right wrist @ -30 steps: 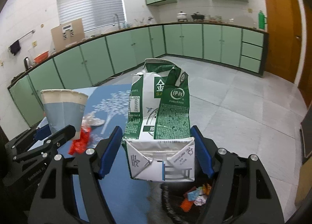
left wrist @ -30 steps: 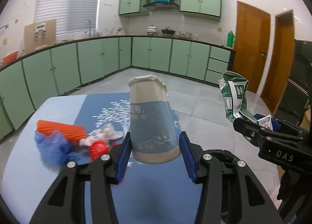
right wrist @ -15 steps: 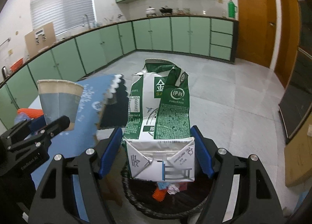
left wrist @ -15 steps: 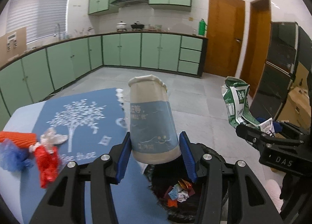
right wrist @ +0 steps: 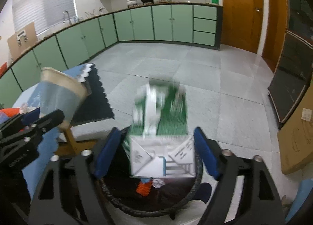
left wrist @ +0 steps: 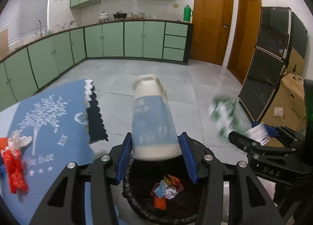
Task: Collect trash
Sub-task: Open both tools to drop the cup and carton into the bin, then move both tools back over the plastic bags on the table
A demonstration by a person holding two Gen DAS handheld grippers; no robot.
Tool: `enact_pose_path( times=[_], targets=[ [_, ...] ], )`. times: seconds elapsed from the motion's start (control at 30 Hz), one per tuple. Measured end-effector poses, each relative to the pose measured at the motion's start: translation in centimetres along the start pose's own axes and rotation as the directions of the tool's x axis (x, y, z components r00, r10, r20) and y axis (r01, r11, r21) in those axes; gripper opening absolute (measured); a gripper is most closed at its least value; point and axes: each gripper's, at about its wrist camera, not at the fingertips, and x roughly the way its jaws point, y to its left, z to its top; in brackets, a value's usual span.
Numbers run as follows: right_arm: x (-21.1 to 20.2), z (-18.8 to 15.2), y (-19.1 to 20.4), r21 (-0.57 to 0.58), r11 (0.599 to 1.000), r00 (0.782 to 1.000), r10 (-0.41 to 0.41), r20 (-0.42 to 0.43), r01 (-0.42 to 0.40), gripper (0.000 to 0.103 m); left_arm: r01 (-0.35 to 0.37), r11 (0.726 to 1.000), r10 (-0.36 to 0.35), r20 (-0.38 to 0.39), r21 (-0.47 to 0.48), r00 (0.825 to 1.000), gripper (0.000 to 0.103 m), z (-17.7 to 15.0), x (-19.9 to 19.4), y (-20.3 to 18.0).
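Observation:
A blue-and-white paper cup (left wrist: 152, 119) stands blurred between the blue pads of my left gripper (left wrist: 155, 136), whose jaws are opening; the cup looks loose, slipping down. Below it is a black-lined trash bin (left wrist: 162, 218) holding several wrappers. In the right wrist view, my right gripper (right wrist: 156, 130) hangs over the same bin (right wrist: 148, 208). Its jaws are opening, with gaps on both sides of a blurred green-and-white milk carton (right wrist: 162, 152). The carton (left wrist: 223, 115) also shows at the right of the left wrist view, and the cup (right wrist: 58, 95) at the left of the right wrist view.
A table with a blue tree-print cloth (left wrist: 49, 127) stands left of the bin, bearing a red wrapper (left wrist: 14, 170) and crumpled white paper (left wrist: 19, 139). A cardboard box (right wrist: 295, 142) and a dark cabinet (left wrist: 270, 68) stand to the right. Grey tile floor lies beyond.
Both grippers swung right from over the table to above the bin and sank. Their jaws have widened, and the cup and carton, sharp and firmly held before, now blur as they come loose.

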Motion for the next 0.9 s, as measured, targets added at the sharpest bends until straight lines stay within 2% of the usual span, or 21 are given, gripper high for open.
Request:
enact_pose_path(
  times=[0.03,0.1,0.2,0.37,0.67,0.9],
  targets=[
    [0.2,-0.1,-0.3,0.005,1.0,1.0,-0.013,-0.001,0.013,0.082,0.01,1.0,-0.01,-0.005,-0.004,1.0,0.06,0.0,0.1,-0.1],
    [0.5,-0.3,-0.9,0.018,0.999,1.0,-0.028,-0.007,0.028,0.085,0.013,1.0,-0.013,0.003,-0.006,1.0,0.064,0.1,0.1,-0.1],
    [0.4,-0.6,-1.9,0.045,0.998,0.999,-0.043,-0.003,0.043,0.09,0.012,1.0,-0.012,0.006,-0.007,1.0,0.065,0.1,-0.3,0.0],
    [0.0,-0.5,-1.6,0.078,0.997,1.0,-0.015,0.001,0.015,0.094,-0.014,1.0,0.014,0.02,-0.028,1.0,0.07,0.5,-1.6,1.2],
    [-1.4,1.3,4.0,0.002,0.996,0.995,0.09,0.035,-0.09,0.094,-0.128,0.988,0.135,0.08,-0.092,0.988,0.073,0.2,-6.5,6.3],
    [-2.1,2.4,11.4,-0.086,0.978,0.979,0.196,0.051,-0.192,0.094,-0.264,0.95,0.282,0.098,-0.165,0.954,0.073,-1.3,-10.6,12.5]
  ],
)
